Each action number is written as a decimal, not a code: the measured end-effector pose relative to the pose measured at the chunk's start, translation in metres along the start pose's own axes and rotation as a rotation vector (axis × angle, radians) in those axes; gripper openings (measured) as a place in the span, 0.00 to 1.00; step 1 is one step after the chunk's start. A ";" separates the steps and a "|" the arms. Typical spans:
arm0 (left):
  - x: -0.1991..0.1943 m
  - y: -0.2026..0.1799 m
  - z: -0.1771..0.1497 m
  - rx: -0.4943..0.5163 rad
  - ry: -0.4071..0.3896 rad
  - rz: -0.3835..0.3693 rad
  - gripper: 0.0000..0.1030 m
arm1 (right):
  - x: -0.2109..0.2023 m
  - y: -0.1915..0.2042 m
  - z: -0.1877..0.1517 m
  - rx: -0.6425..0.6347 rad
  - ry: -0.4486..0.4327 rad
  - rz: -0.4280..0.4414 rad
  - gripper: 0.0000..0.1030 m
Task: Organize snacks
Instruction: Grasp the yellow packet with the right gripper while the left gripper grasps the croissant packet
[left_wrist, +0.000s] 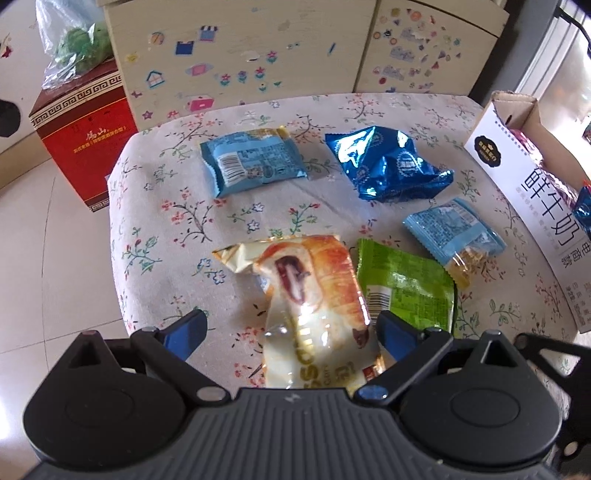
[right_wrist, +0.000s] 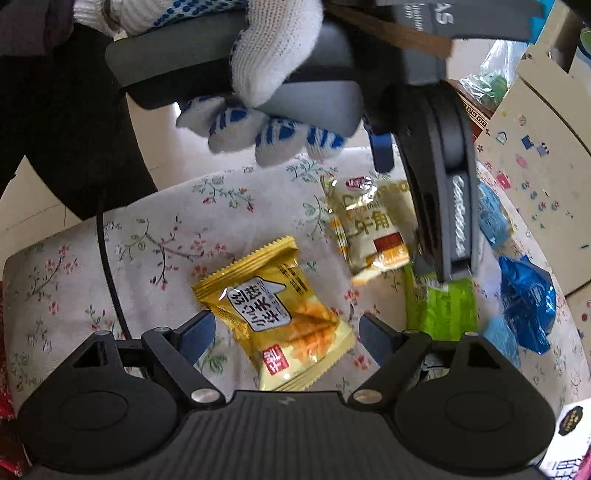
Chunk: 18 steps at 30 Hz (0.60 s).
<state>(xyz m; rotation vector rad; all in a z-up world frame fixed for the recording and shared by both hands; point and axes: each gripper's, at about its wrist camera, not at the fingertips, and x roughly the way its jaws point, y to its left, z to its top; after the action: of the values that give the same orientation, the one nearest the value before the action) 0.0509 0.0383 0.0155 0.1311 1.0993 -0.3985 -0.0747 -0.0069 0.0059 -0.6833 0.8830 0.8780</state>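
Observation:
Several snack packets lie on a floral tablecloth. My left gripper is open, its blue fingers standing on either side of a croissant packet that lies flat. A green packet lies just right of it. Farther off are a light blue packet, a dark blue foil packet and a second light blue packet. My right gripper is open over a yellow cracker packet lying between its fingers. The croissant packet shows beyond it, under the left gripper, which a gloved hand holds.
A white open carton with printed characters stands at the table's right edge, with packets inside. A red box carrying a plastic bag stands on the floor to the left. A stickered cabinet rises behind the table.

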 end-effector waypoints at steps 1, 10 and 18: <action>0.001 -0.001 0.000 0.004 0.000 0.000 0.95 | 0.002 0.000 0.001 0.013 -0.006 0.009 0.87; 0.007 -0.010 -0.003 0.060 -0.008 0.015 0.76 | 0.003 -0.008 0.001 0.142 -0.010 0.052 0.68; 0.003 -0.011 -0.004 0.070 -0.045 0.052 0.58 | -0.010 -0.032 -0.020 0.307 0.002 -0.062 0.38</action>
<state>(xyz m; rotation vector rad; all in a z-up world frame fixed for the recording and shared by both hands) 0.0445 0.0283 0.0119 0.2106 1.0357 -0.3918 -0.0575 -0.0420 0.0098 -0.4423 0.9688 0.6679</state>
